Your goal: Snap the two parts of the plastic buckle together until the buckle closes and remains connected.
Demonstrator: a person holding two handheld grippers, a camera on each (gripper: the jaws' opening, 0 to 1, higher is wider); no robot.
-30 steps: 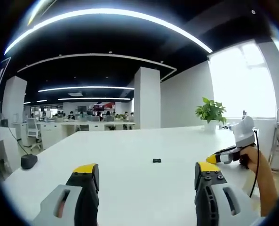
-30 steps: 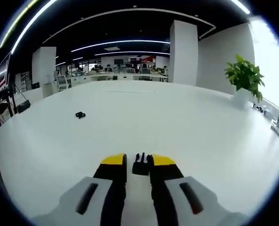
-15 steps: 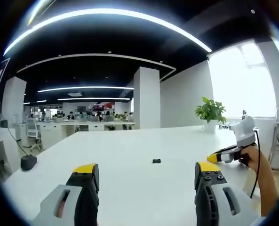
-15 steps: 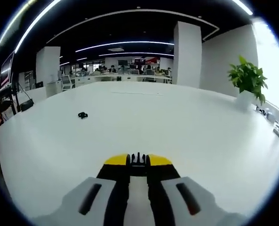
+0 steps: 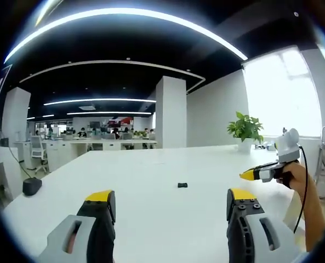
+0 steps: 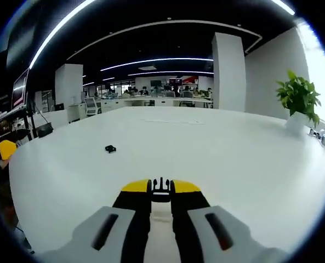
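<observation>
Right gripper (image 6: 160,186) pinching a black buckle part (image 6: 160,185), left gripper (image 5: 170,198) spread wide, second buckle part (image 5: 182,185) alone on white table (image 5: 151,175).

Bright window glare, sharp focus, fisheye-curved edges

We see a wide white bench (image 5: 151,170) with a smooth, glossy top. A small black buckle part (image 5: 182,185) lies alone on it, well out toward the middle (image 6: 110,148). A dark rounded object (image 5: 31,186) sits at its left edge, and a potted plant (image 5: 245,131) stands at the far right corner.
</observation>
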